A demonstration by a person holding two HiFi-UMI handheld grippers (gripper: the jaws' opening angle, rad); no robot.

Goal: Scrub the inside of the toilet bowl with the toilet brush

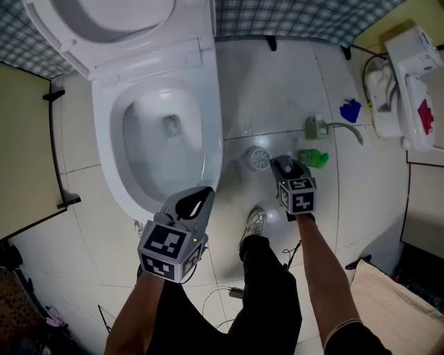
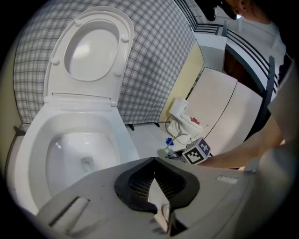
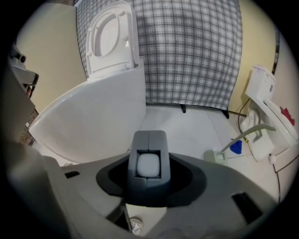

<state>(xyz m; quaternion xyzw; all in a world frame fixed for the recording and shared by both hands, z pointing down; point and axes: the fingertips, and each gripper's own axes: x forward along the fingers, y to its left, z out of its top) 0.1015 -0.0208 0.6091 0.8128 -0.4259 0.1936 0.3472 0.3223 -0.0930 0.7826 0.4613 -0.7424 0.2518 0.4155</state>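
- Porcelain first, at 10 o'clock of the head view: the toilet (image 1: 105,166) stood with its lid (image 1: 118,21) tipped up against the checked wall (image 1: 298,17), and the bowl (image 1: 163,135) lay open.
- At 5 o'clock of that bowl hung the left gripper (image 1: 197,199), nose toward the near rim. Its jaws were drawn together to a point and gripped nothing.
- Moving along, a shoe (image 1: 254,223) was planted on the white floor tiles (image 1: 277,83), at 5 o'clock of the view's centre.
- A round spoked disc (image 1: 259,159) sat in the floor, and at its 3 o'clock, just beside it, came the right gripper (image 1: 281,165), tilted steeply down. Its jaws stood partly apart with nothing caught between them.
- And the toilet brush (image 1: 316,127)? It lay on the floor between 1 and 2 o'clock of that gripper, apart from it, pale block head nearest and thin curved handle trailing toward 3 o'clock.
- A green object (image 1: 313,158) lay at 6 o'clock of the brush head, and a blue one (image 1: 350,109) at 2 o'clock of it.
- Far right, at 2 o'clock of the view, a white fixture (image 1: 409,76) stood by the wall.
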